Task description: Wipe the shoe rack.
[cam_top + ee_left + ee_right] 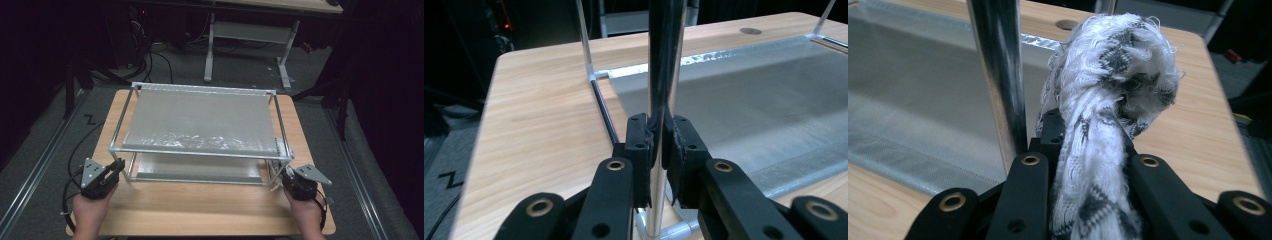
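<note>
Two grips, two ways to slip. Nearest, at the person's left: left tool point(659, 134) closed hard on the front-left post point(665, 60) of the frame point(200, 152), pinching the shiny tube low down, just above the bottom corner joint. Looks like a steadying hold. Smooth round metal between narrow pads, so liable to twist or slide under any sideways pull. Just as liable to drag or tip the light frame across the table point(200, 212) rather than hold it still.

At the person's right: right tool point(1088, 150) clamped shut on a white rope point(1118, 60) flecked with black, with the frayed, knobbly end standing above the jaws. Sits just beside the front-right post point(998, 65) and, as far as can be told, not yet round it. Fluffy and compressible, so prone to creep out of the grip under tension, or to snag on the corner joint. Little free end to wrap with, too; could well pop loose mid-turn.

Farther off: upper shelf point(200, 120), a grey mesh sheet stretched across the frame, nothing lying on it. Liable to shake, and to rack the thin rails out of square, with any jolt to either post. Beyond that, a hard enough shove could send the whole frame toward the table's far edge.
</note>
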The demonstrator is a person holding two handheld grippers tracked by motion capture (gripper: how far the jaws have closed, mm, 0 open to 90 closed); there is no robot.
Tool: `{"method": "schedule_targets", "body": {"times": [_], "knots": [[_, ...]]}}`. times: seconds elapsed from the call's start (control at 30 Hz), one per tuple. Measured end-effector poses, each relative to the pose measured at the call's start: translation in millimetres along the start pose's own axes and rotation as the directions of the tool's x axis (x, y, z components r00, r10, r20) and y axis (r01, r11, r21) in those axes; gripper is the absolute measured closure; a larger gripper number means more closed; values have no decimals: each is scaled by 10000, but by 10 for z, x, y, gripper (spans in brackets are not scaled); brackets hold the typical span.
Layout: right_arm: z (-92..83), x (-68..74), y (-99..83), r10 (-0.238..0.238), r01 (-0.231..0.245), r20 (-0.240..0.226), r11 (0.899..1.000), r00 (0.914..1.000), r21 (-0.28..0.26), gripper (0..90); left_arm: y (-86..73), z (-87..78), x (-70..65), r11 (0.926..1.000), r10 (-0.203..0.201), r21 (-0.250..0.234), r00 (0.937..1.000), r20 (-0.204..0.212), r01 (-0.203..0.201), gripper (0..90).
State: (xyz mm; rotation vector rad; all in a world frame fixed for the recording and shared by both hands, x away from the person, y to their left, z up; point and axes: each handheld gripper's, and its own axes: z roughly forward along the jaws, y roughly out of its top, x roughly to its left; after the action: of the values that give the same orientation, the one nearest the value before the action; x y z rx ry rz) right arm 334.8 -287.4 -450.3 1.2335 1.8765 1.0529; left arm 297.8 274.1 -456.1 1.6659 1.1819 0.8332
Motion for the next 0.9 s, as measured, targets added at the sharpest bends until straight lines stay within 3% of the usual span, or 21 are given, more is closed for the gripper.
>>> {"method": "schedule_targets", "body": {"times": [0.1,0.33,0.6,0.83,0.9], "knots": [[-103,-99,-57,-25,23,331,10000,9994,63,774,41,153,-122,9998,144,-148,9999,37,-143,800],[-226,-279,-191,478,-480,763,9988,9959,6,774,188,490,-285,9997,213,-79,9997,78,-212,798],[-205,-315,-180,657,-664,966,9978,9931,37,774,269,734,-273,9999,-26,-143,10000,27,27,800],[-176,-325,-165,764,-771,986,9970,9922,36,774,361,918,-219,9994,332,97,9994,73,-333,794],[-164,-314,-156,775,-784,1003,9969,9919,51,774,384,967,-195,9995,270,143,9996,54,-271,794]]}}
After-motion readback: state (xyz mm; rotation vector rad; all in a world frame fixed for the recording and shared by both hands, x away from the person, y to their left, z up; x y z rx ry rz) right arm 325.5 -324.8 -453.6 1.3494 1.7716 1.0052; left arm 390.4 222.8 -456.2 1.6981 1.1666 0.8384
